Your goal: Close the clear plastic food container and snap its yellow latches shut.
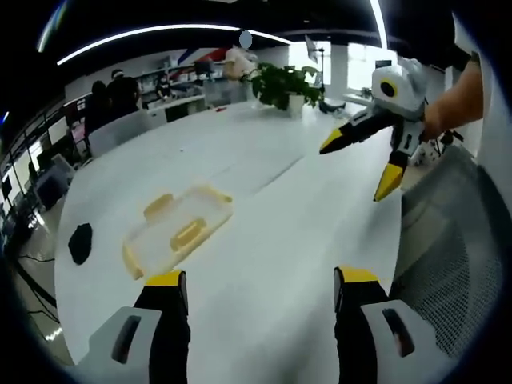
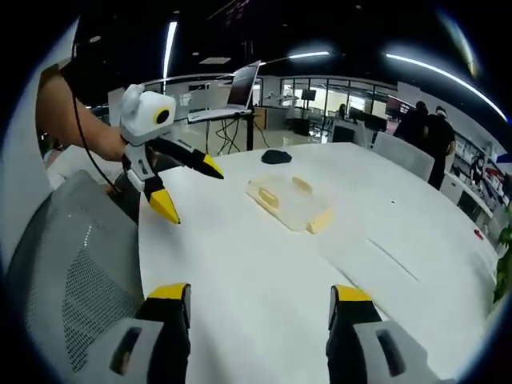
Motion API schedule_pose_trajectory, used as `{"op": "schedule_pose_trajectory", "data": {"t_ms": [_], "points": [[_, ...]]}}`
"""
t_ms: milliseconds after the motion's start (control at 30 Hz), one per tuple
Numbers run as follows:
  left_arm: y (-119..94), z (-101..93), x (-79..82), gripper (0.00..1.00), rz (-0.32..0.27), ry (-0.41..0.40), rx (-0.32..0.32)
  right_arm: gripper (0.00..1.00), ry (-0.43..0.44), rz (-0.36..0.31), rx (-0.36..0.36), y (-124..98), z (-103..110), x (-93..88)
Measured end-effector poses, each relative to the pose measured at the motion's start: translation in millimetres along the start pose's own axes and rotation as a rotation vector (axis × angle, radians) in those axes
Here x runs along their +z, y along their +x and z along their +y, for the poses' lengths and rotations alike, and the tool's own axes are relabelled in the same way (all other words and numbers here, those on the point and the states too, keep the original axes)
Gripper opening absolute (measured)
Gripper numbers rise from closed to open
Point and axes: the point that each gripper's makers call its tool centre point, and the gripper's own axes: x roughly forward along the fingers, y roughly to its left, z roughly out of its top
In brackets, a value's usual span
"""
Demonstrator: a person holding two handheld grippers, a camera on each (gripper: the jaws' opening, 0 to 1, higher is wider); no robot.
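White table (image 1: 264, 240), container (image 1: 178, 228) beyond parted jaws.

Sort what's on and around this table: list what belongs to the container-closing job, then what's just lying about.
For the job:
- clear plastic container with yellow latches
- left gripper, jaws open
- right gripper, jaws open

Lying about:
- black object on the white table
- potted plant
- mesh chair
- laptop on a stand
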Motion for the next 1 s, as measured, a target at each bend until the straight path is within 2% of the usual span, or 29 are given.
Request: {"op": "schedule_pose_trajectory", "data": {"t_ms": [367,1000], "points": [[9,21.0,1.9,0.72,0.012,0.023,-0.003,0.69,-0.036,0.015,0.030,17,-13,6.1],[14,59.5,-8.7,0.68,0.065,0.094,-0.029,0.66,-0.133,0.041,0.096,48,-36,19.2]]}}
